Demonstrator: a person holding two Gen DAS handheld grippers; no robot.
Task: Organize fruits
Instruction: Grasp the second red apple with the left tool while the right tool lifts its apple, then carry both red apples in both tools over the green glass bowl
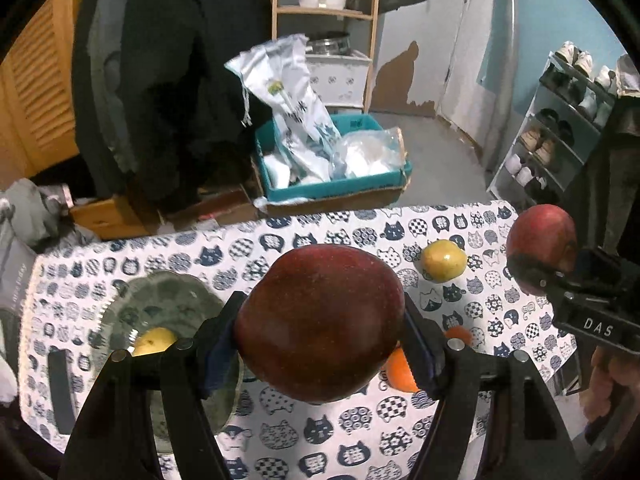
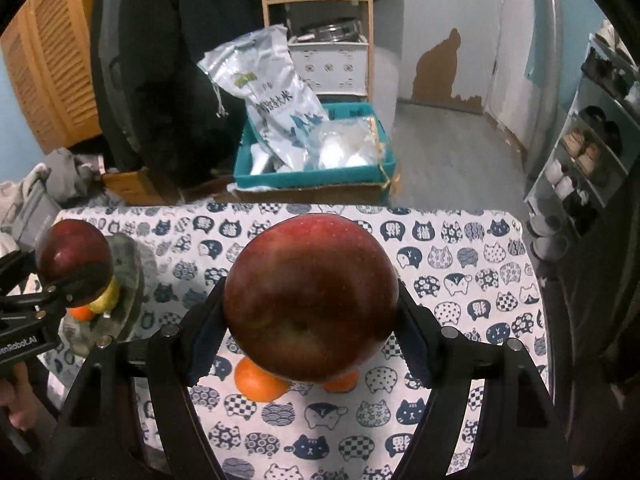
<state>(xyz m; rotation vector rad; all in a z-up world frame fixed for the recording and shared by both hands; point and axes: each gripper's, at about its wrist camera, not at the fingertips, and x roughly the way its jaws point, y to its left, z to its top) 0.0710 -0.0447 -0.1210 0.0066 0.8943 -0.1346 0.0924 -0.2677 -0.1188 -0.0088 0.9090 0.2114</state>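
Observation:
My left gripper (image 1: 320, 336) is shut on a dark red apple (image 1: 320, 320) and holds it above the cat-print table, just right of a glass plate (image 1: 168, 300) that holds a yellow fruit (image 1: 154, 340). My right gripper (image 2: 312, 312) is shut on a second red apple (image 2: 310, 292), held above two oranges (image 2: 256, 380) on the cloth. In the left wrist view the right gripper's apple (image 1: 540, 244) shows at the right edge, a yellow fruit (image 1: 443, 260) lies on the cloth behind, and the oranges (image 1: 400, 372) lie partly hidden under my fingers.
The table (image 2: 460, 264) is covered in a white cloth with blue cat prints. Beyond its far edge a teal box (image 1: 340, 184) with bags stands on the floor. A shoe rack (image 1: 560, 132) stands at the right, a wooden shelf (image 2: 320, 0) at the back.

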